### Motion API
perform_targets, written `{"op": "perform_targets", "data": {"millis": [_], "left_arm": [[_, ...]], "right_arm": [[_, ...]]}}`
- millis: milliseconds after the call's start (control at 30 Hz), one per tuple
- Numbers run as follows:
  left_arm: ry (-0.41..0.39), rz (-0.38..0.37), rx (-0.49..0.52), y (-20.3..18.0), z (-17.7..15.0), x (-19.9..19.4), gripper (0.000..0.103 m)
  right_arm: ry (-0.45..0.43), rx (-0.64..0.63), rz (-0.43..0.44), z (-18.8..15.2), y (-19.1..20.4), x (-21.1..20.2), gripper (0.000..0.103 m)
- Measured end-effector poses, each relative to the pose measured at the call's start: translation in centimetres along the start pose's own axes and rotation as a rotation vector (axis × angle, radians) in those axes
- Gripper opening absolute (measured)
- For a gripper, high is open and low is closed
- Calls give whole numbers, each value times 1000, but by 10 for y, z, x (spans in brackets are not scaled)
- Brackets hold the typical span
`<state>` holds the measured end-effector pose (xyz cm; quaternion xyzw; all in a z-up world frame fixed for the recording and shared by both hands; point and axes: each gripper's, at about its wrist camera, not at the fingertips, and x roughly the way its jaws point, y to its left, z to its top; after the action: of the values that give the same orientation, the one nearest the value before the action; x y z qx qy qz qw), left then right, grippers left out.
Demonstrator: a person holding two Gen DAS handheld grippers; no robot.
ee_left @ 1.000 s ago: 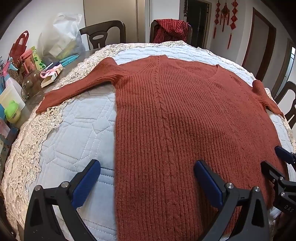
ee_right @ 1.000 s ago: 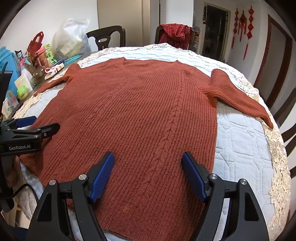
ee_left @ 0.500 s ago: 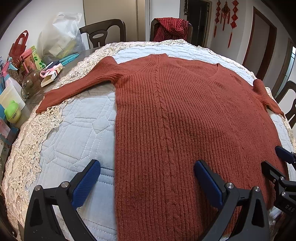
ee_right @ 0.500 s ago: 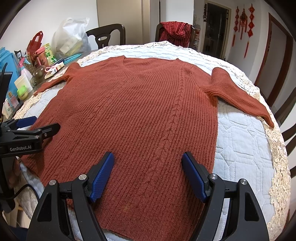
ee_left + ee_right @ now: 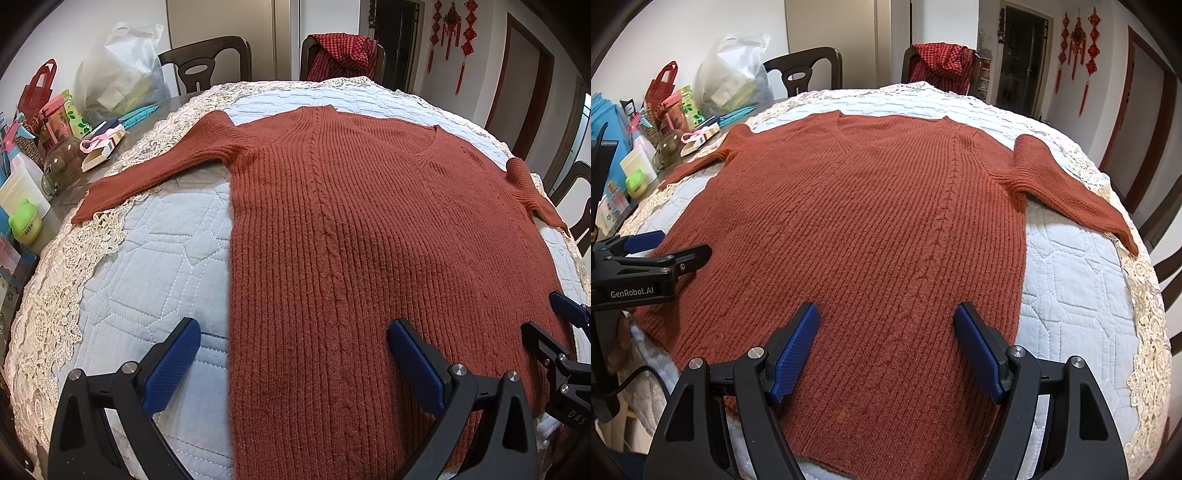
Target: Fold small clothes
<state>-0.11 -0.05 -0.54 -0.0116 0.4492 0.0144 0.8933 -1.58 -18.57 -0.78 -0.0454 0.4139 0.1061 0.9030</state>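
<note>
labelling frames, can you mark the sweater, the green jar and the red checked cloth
sweater (image 5: 871,229), right wrist view, middle of the ribbed front
green jar (image 5: 25,221), left wrist view, on its lid
red checked cloth (image 5: 341,51), left wrist view, fabric draped over the chair back

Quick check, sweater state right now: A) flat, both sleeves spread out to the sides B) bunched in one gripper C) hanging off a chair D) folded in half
A: the sweater lies flat on the quilted table cover, one sleeve stretched out to each side, and both the left gripper and the right gripper are open with nothing in them.
</note>
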Motion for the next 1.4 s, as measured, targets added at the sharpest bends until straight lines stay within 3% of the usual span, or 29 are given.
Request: {"op": "perform_targets", "data": {"millis": [1400], "left_arm": [[-4, 3, 2, 0, 1, -2, 103]], "right_arm": [[-1, -5, -3, 0, 1, -1, 76]]}}
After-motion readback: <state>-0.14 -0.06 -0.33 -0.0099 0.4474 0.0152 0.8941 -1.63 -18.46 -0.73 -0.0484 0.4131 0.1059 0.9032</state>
